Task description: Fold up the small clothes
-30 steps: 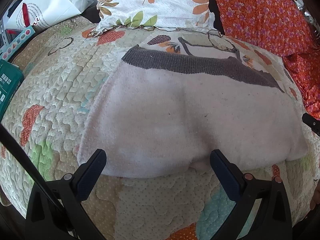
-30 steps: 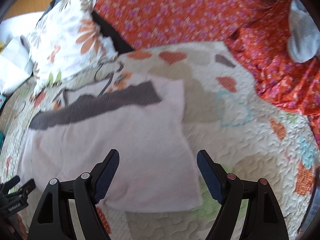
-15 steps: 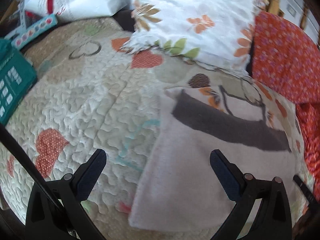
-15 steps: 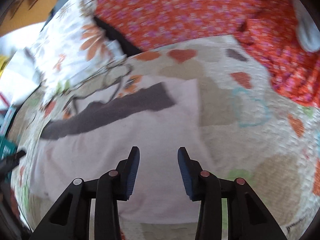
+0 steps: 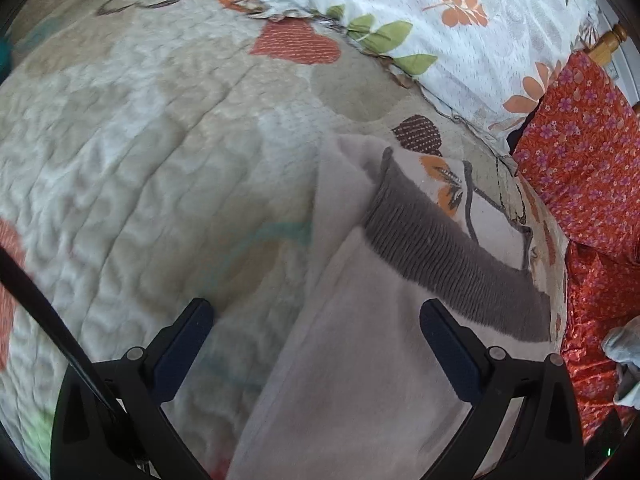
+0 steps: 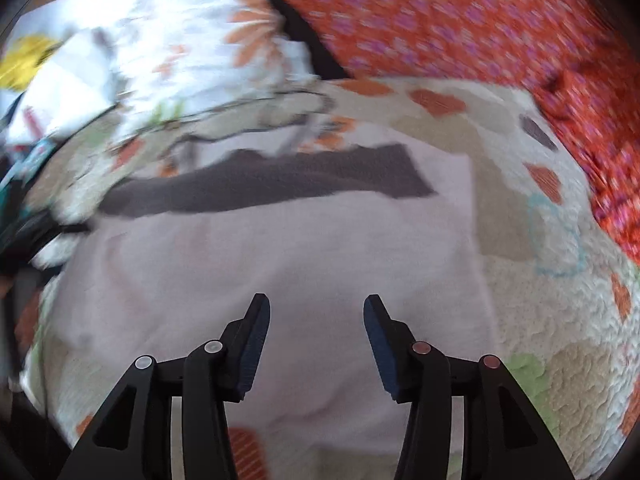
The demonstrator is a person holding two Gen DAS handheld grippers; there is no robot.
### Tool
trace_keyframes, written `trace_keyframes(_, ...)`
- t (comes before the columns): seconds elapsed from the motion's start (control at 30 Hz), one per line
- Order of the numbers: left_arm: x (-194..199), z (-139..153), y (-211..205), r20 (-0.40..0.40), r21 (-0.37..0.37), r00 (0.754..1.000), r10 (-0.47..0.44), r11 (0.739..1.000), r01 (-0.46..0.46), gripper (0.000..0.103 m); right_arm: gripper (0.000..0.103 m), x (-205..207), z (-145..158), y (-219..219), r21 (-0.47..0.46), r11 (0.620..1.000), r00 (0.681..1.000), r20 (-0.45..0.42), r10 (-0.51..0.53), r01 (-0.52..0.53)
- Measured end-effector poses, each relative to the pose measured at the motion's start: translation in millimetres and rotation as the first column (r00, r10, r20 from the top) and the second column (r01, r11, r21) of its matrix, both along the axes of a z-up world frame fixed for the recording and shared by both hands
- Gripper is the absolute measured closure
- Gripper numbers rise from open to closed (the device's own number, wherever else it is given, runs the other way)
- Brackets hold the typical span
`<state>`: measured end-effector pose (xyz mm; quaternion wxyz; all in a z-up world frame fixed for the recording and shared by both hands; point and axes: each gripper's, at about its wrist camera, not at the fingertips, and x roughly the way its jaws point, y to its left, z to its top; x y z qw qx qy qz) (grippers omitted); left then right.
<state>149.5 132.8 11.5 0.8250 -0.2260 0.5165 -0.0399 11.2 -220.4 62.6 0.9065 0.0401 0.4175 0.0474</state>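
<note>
A pale pink garment [image 5: 352, 368] with a dark grey ribbed band [image 5: 452, 256] lies spread on the quilted bedspread [image 5: 132, 152]. In the left wrist view my left gripper [image 5: 316, 324] hangs open over the garment's left edge, one finger above the quilt, the other above the cloth. In the right wrist view the same pink garment [image 6: 280, 256] with its grey band [image 6: 268, 184] fills the middle. My right gripper [image 6: 316, 316] hovers above its near part, jaws opening with nothing pinched between them.
A white floral pillow [image 5: 460, 20] lies beyond the garment. Orange-red flowered fabric [image 6: 460, 24] covers the far right. A wooden bedpost [image 5: 608, 40] shows past the pillow. Bare quilt [image 6: 560, 360] stretches to the right of the garment.
My left gripper has slid left from over the garment's middle to its left edge and rolled. My right gripper narrowed, then widened a little, and drifted over the cloth's near part.
</note>
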Motion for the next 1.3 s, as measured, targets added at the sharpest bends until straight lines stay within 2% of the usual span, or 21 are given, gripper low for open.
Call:
trace_keyframes(0.1,26.1,-1.3,-11.1,-0.008,0.008,0.993,-0.117,0.993,0.117,0.0,0.039,-11.4,7.5,35.1,0.013,0.991,0.992,0.005,0.13,-0.13)
trace_keyframes(0.17,41.3,-0.9,-17.0,-0.01,0.031,0.979,-0.203,0.979,0.203,0.0,0.034,-16.9,6.1,68.2,-0.018,0.973,0.973,0.005,0.229,-0.229)
trace_keyframes(0.23,52.3,-0.5,-17.3,-0.004,-0.003,0.962,-0.272,0.962,0.272,0.0,0.034,-19.7,-2.7,105.1,-0.063,0.948,0.949,-0.003,0.314,-0.313)
trace_keyframes(0.37,66.5,-3.2,-2.7,0.026,-0.184,0.945,-0.327,0.927,0.326,0.0,0.033,-18.8,-23.1,165.6,-0.116,0.903,0.91,-0.011,0.415,-0.413)
trace_keyframes(0.43,72.7,-7.1,4.8,0.034,-0.278,0.939,-0.341,0.9,0.336,0.0,0.025,-19.5,-29.8,193.7,-0.167,0.877,0.89,0.003,0.456,-0.45)
trace_keyframes(0.5,78.4,-11.3,10.8,0.04,-0.352,0.937,-0.347,0.873,0.338,0.0,0.021,-20.4,-33.4,214.1,-0.223,0.857,0.876,0.024,0.481,-0.464)
trace_keyframes(0.63,84.4,-16.0,21.0,0.045,-0.462,0.945,-0.325,0.832,0.308,0.0,0.02,-21.4,-37.1,240.9,-0.3,0.827,0.858,0.05,0.511,-0.475)
trace_keyframes(0.7,87.1,-16.3,18.0,0.047,-0.471,0.946,-0.322,0.828,0.305,0.0,0.02,-26.2,-34.2,247.8,-0.335,0.814,0.851,0.064,0.522,-0.474)
trace_keyframes(0.83,84.4,-11.8,11.5,0.051,-0.441,0.934,-0.352,0.832,0.338,0.001,0.022,-52.7,-27.3,254.4,-0.415,0.783,0.826,0.119,0.551,-0.463)
trace_keyframes(0.9,82.9,-10.8,7.6,0.047,-0.42,0.928,-0.371,0.835,0.355,0.008,0.022,-64.3,-30.1,261.0,-0.445,0.76,0.807,0.127,0.576,-0.473)
trace_keyframes(0.97,82.5,-12.1,2.3,0.031,-0.394,0.918,-0.395,0.839,0.375,0.031,0.023,-68.7,-36.7,269.8,-0.472,0.73,0.79,0.107,0.604,-0.494)
trace_keyframes(1.03,81.9,-13.4,-1.4,0.028,-0.37,0.914,-0.405,0.845,0.386,0.033,0.035,-65.3,-44.0,277.5,-0.482,0.715,0.784,0.086,0.614,-0.507)
trace_keyframes(1.1,82.3,-14.2,-0.9,0.03,-0.379,0.914,-0.405,0.841,0.385,0.033,0.041,-57.5,-48.6,280.5,-0.469,0.717,0.788,0.069,0.612,-0.516)
trace_keyframes(1.27,84.6,-20.6,3.6,0.031,-0.424,0.92,-0.39,0.829,0.366,0.033,0.042,-27.0,-50.4,279.4,-0.387,0.764,0.812,0.062,0.58,-0.516)
trace_keyframes(1.3,85.1,-21.5,5.0,0.031,-0.435,0.924,-0.38,0.828,0.355,0.033,0.047,-22.0,-50.0,280.1,-0.371,0.773,0.818,0.06,0.572,-0.514)
